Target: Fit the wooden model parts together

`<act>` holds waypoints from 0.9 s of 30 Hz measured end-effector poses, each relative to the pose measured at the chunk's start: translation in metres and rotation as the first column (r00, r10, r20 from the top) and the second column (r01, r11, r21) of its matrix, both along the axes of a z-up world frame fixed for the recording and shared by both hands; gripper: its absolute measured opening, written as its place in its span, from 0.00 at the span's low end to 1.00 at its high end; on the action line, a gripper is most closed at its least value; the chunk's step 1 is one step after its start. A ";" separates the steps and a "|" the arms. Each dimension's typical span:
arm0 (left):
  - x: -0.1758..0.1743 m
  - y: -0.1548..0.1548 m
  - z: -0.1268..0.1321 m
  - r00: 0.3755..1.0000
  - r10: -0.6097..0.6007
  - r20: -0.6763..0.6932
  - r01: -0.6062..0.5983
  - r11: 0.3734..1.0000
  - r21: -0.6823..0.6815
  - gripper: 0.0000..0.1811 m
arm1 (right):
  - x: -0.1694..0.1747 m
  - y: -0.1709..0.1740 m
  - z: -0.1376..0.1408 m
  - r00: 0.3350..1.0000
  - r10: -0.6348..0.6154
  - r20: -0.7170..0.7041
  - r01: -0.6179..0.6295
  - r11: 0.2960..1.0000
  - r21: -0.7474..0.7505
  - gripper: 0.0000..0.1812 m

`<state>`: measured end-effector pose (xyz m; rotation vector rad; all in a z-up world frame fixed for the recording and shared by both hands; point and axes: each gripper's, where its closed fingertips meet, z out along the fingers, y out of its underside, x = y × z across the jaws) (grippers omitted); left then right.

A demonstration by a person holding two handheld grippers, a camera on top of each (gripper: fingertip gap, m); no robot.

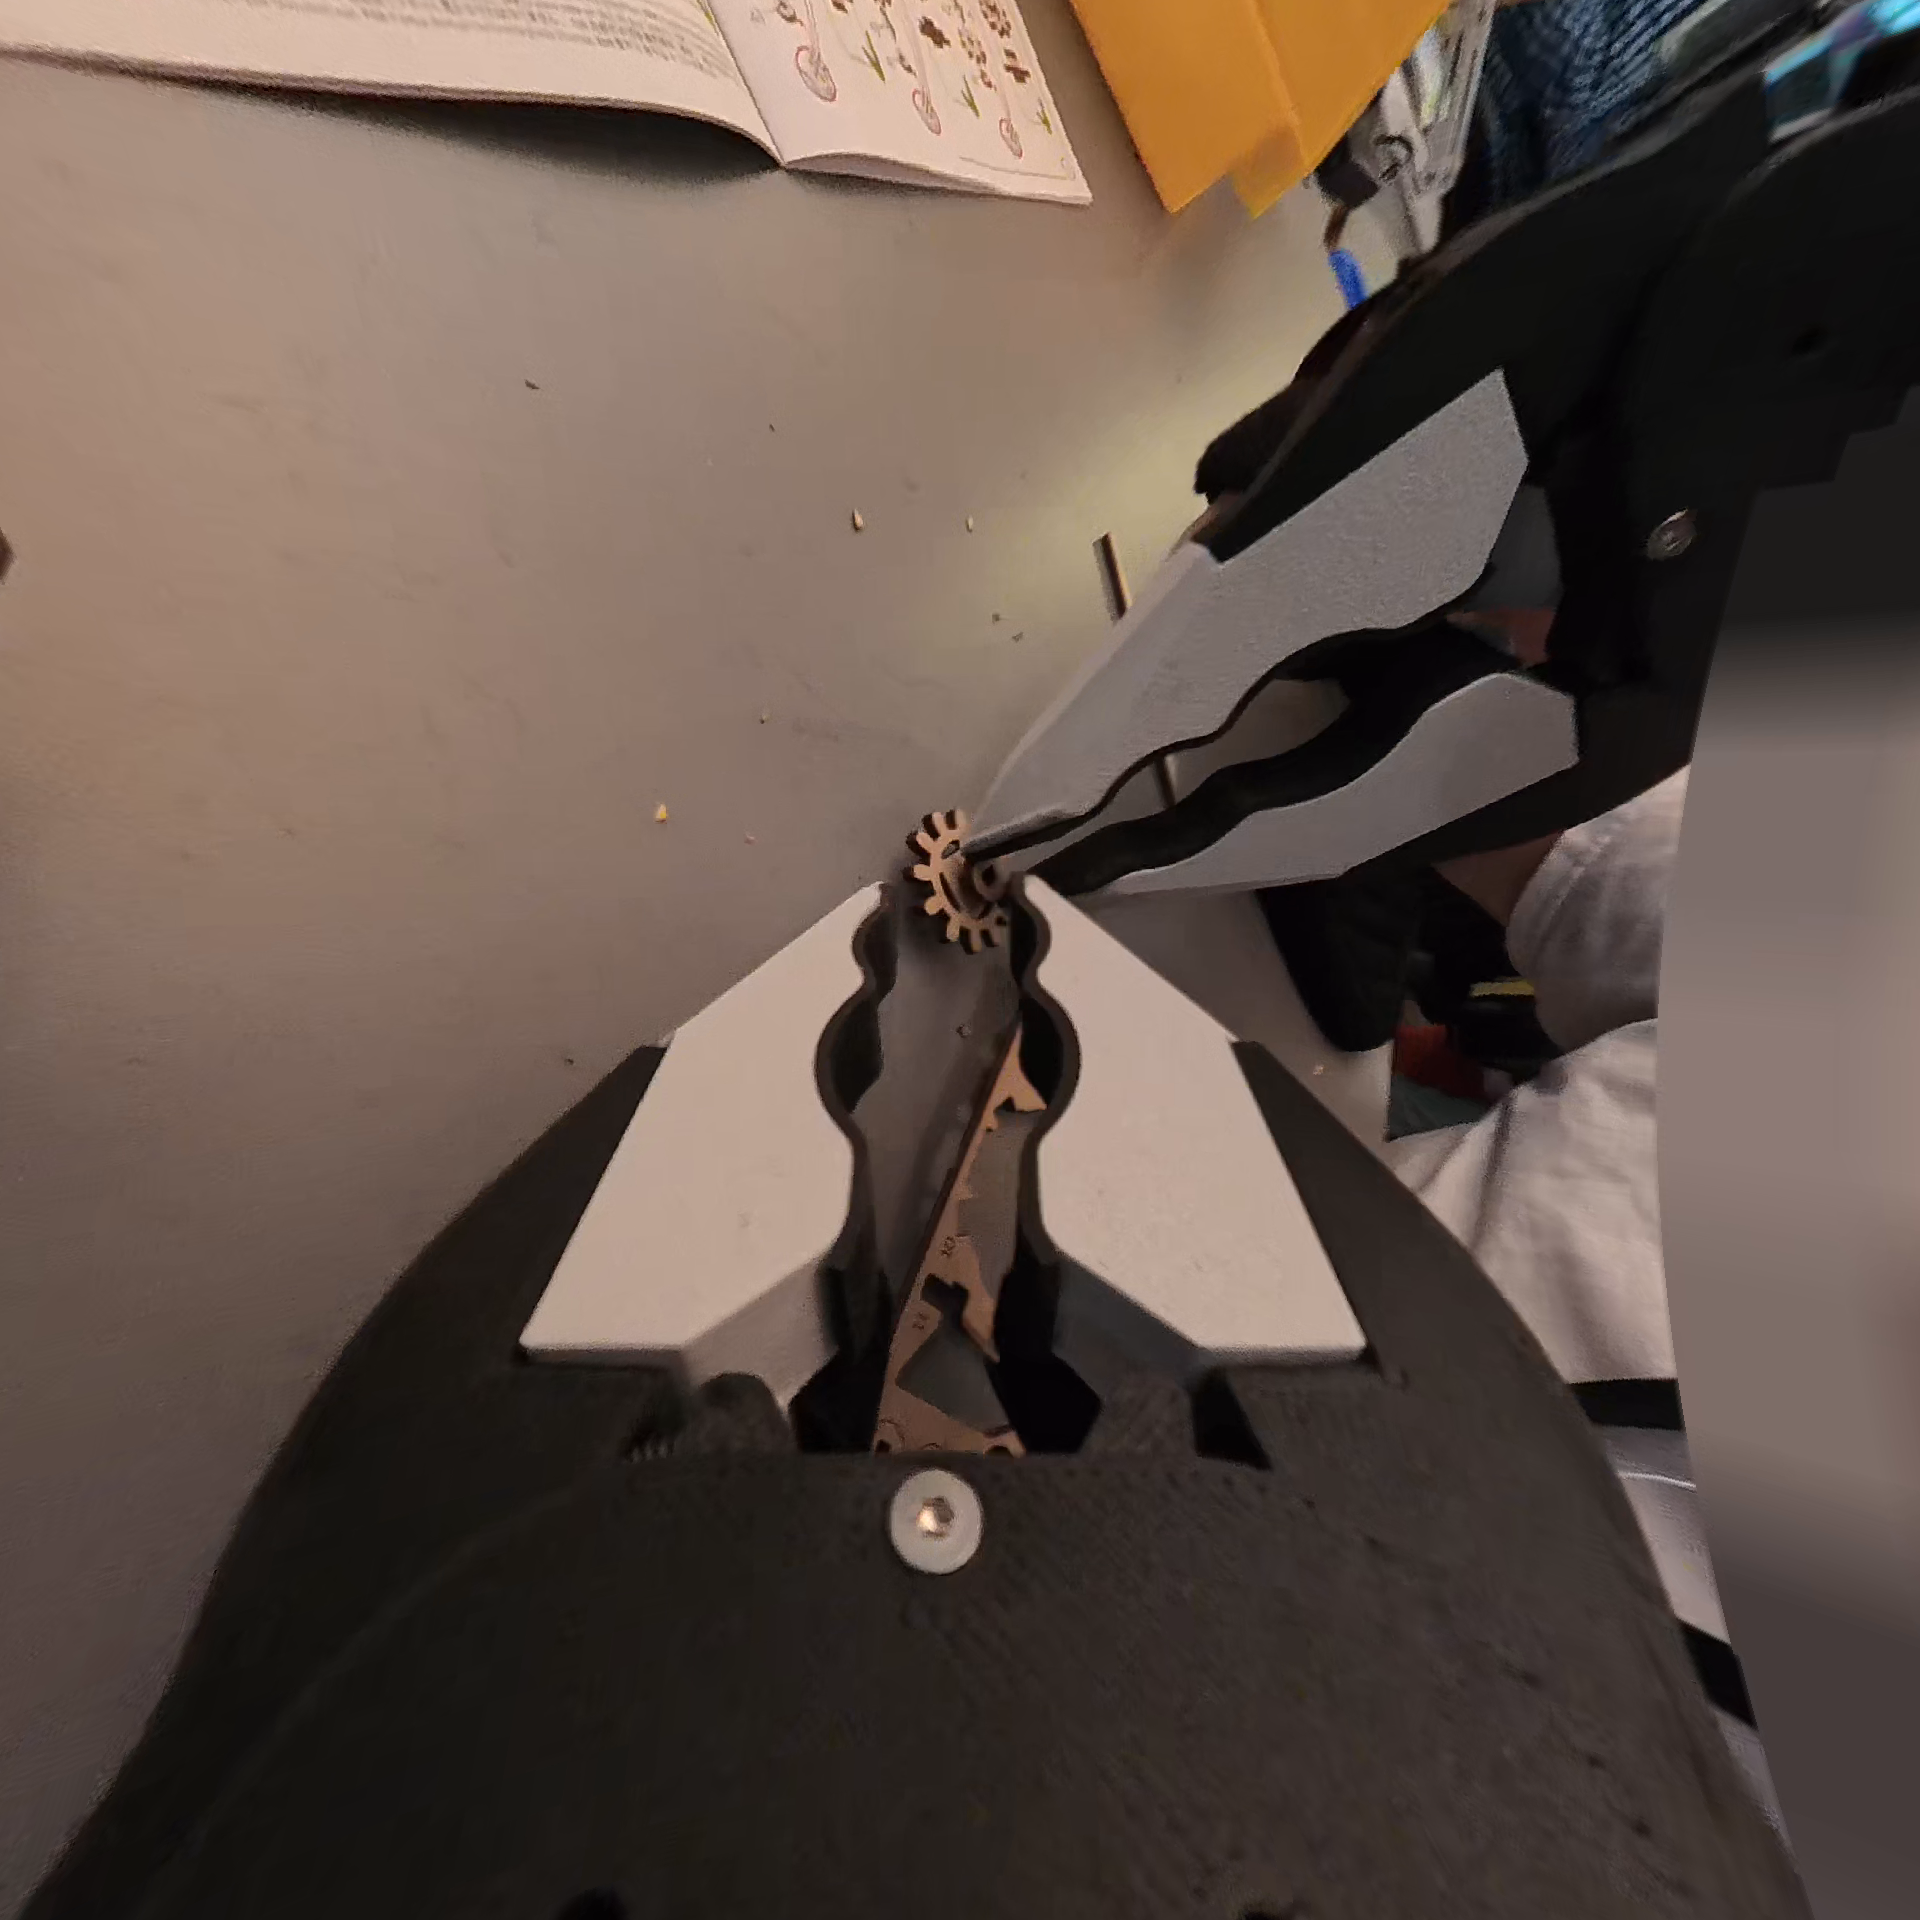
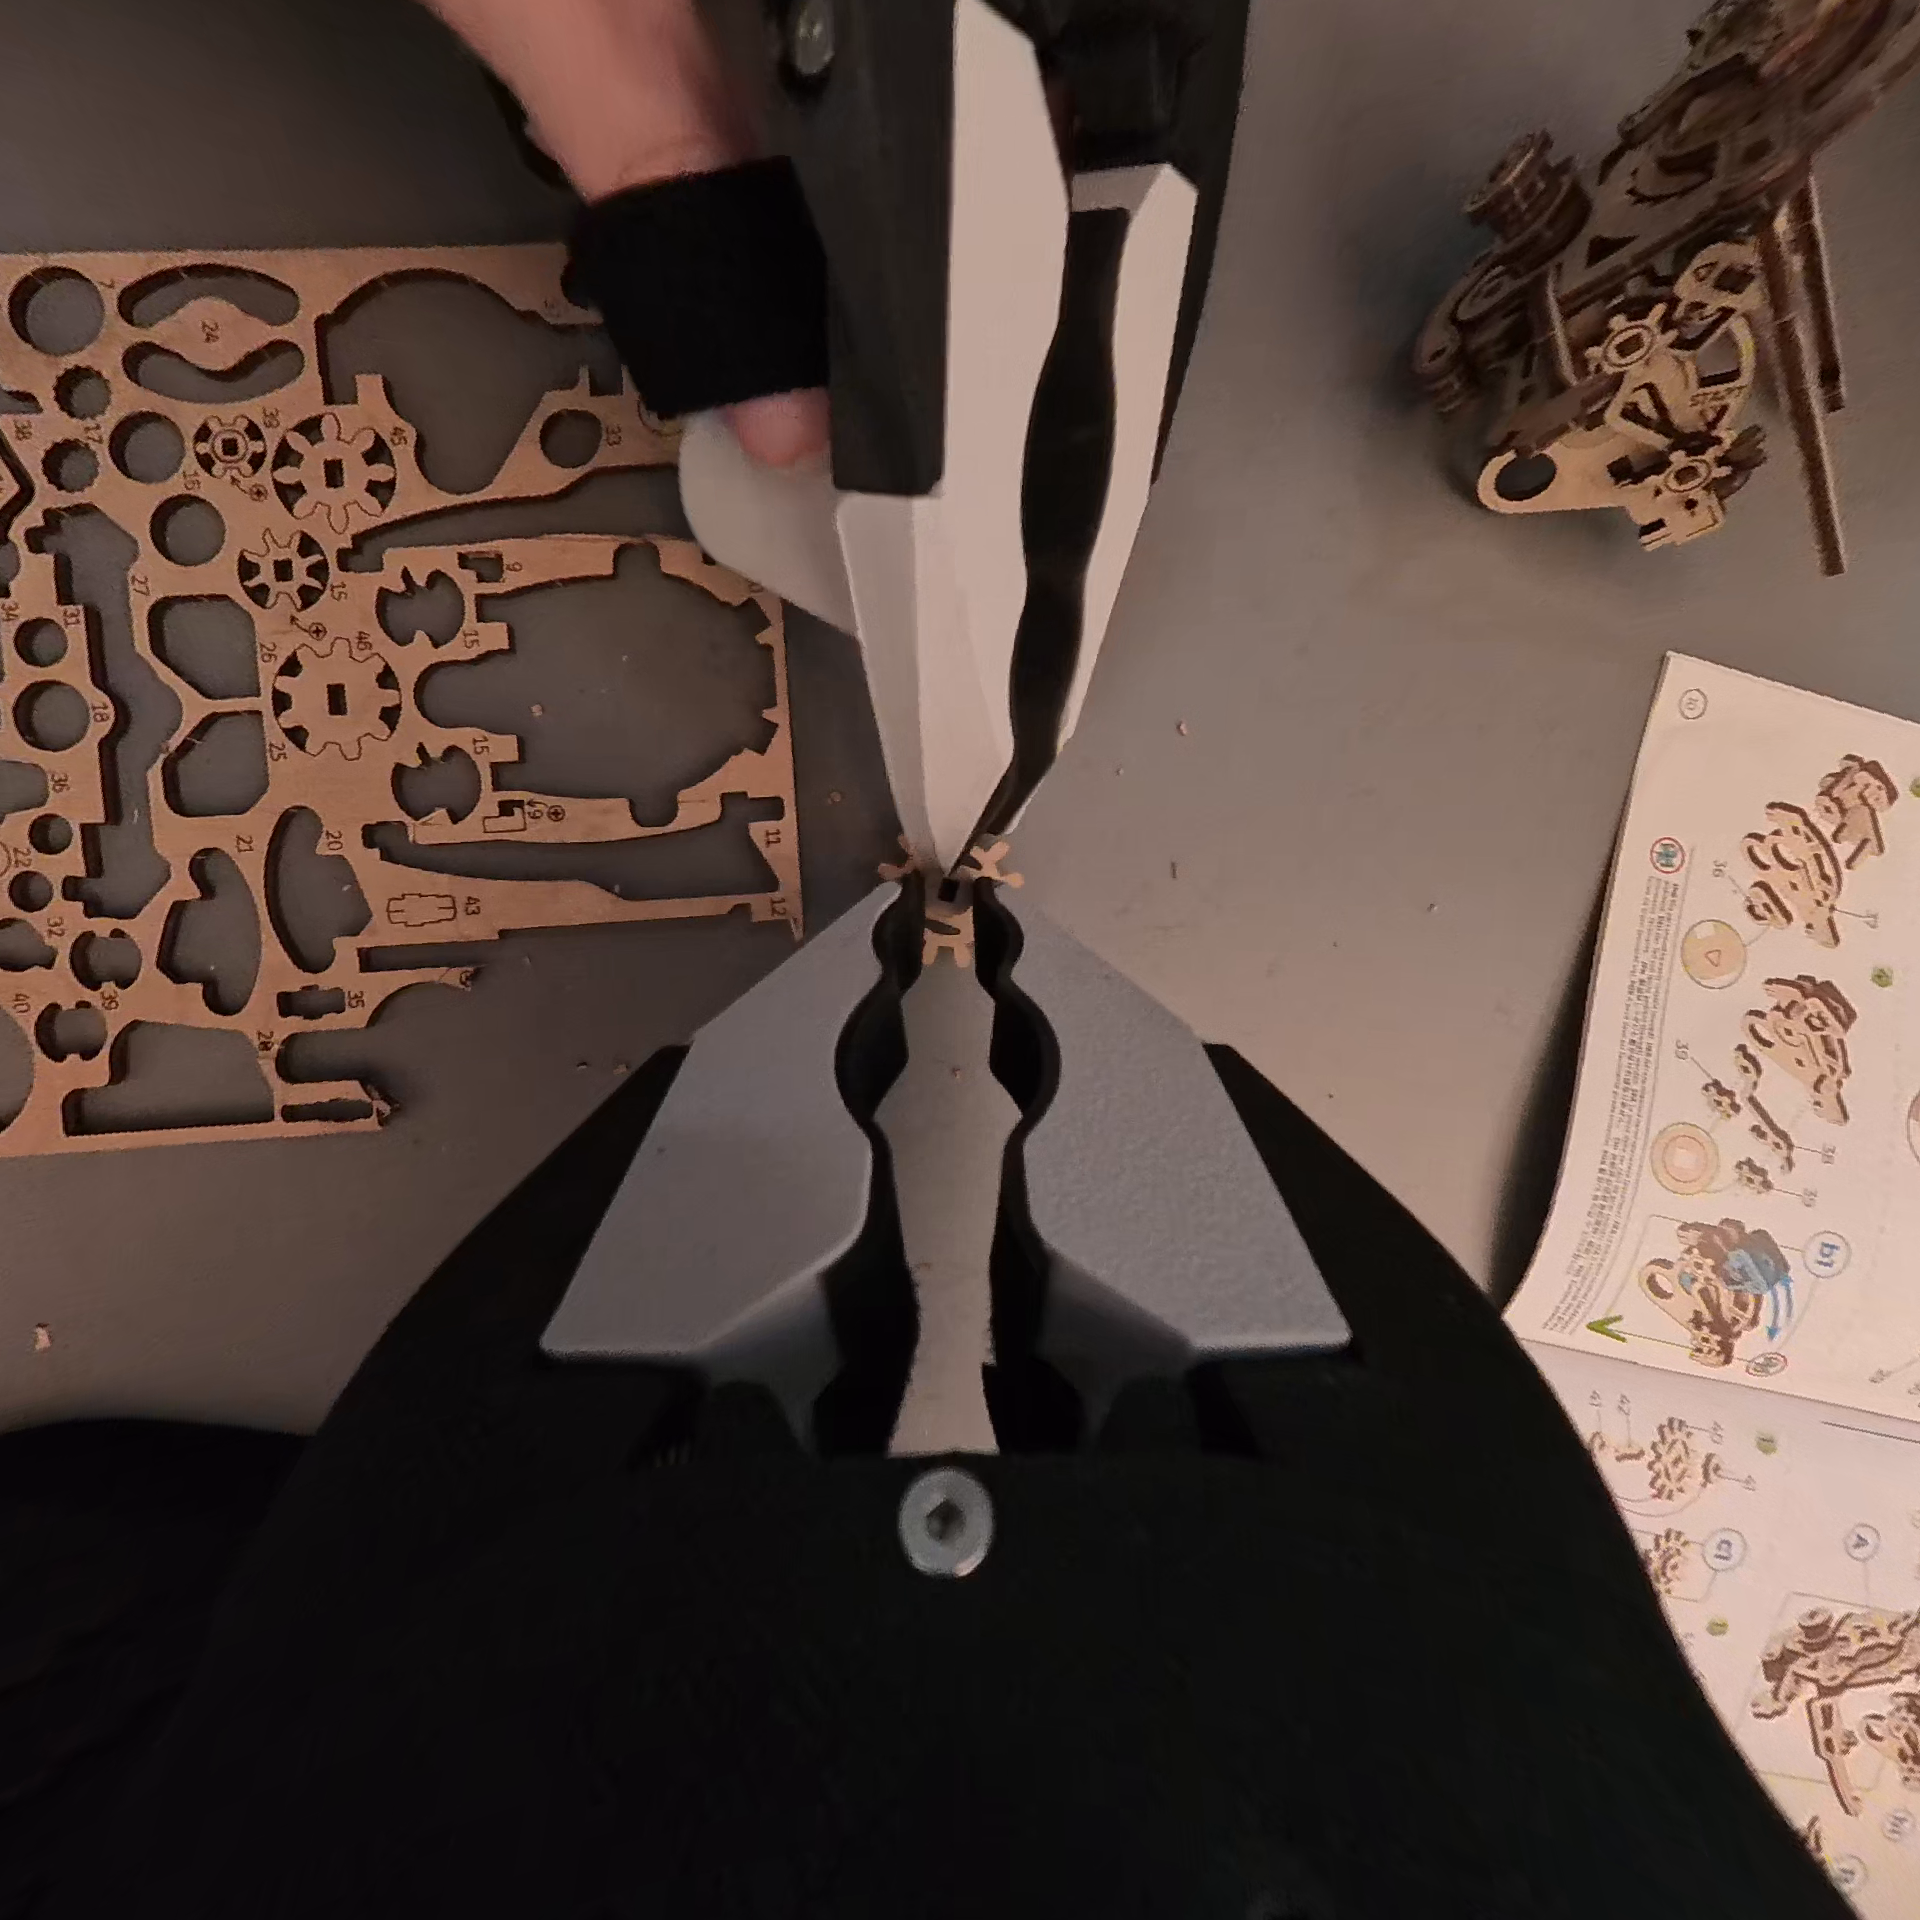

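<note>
Two small toothed wooden gears (image 1: 951, 878) meet tip to tip between my grippers, above the grey table. My left gripper (image 1: 956, 902) is shut on the lower gear at its fingertips. My right gripper (image 1: 987, 847) comes in from the right, nearly closed, and pinches the upper gear. In the right wrist view, my right gripper (image 2: 951, 912) holds a gear with a square hole (image 2: 948, 920) facing the camera. The left gripper (image 2: 956, 847) comes down from the top, and its gear's teeth stick out on both sides. How far the two gears mesh is hidden by the fingertips.
A punched-out plywood parts sheet (image 2: 364, 675) lies to the left. A partly built wooden model (image 2: 1662, 364) stands at the back right. An open instruction booklet (image 2: 1766, 1039) lies to the right. Yellow paper (image 1: 1247, 83) lies at the far edge. A hand (image 2: 675, 125) holds the left gripper.
</note>
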<state>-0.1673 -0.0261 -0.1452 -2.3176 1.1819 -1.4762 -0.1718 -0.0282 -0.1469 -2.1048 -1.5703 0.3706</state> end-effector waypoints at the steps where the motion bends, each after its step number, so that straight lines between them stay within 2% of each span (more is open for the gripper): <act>1: 0.000 0.000 0.001 1.000 0.006 0.009 -0.006 0.999 -0.032 0.11 | 0.000 0.000 0.000 1.000 0.001 -0.004 -0.001 1.000 0.011 0.05; 6: 0.002 -0.001 -0.002 1.000 -0.001 0.007 0.002 0.995 -0.102 0.06 | 0.000 0.000 0.001 0.998 -0.005 -0.057 0.008 0.998 0.062 0.05; 14: 0.004 -0.003 -0.001 0.998 -0.052 0.026 0.057 0.967 -0.249 0.05 | 0.002 -0.002 0.001 0.996 -0.007 -0.089 0.012 0.998 0.055 0.05; 24: 0.005 -0.004 -0.002 0.996 -0.084 0.015 0.086 0.974 -0.211 0.05 | 0.002 -0.002 0.001 0.996 -0.012 -0.091 0.017 0.998 0.054 0.05; 27: 0.005 -0.005 0.000 0.996 -0.092 0.011 0.093 0.976 -0.197 0.09 | 0.002 -0.002 0.001 0.997 -0.016 -0.077 0.021 0.998 0.061 0.05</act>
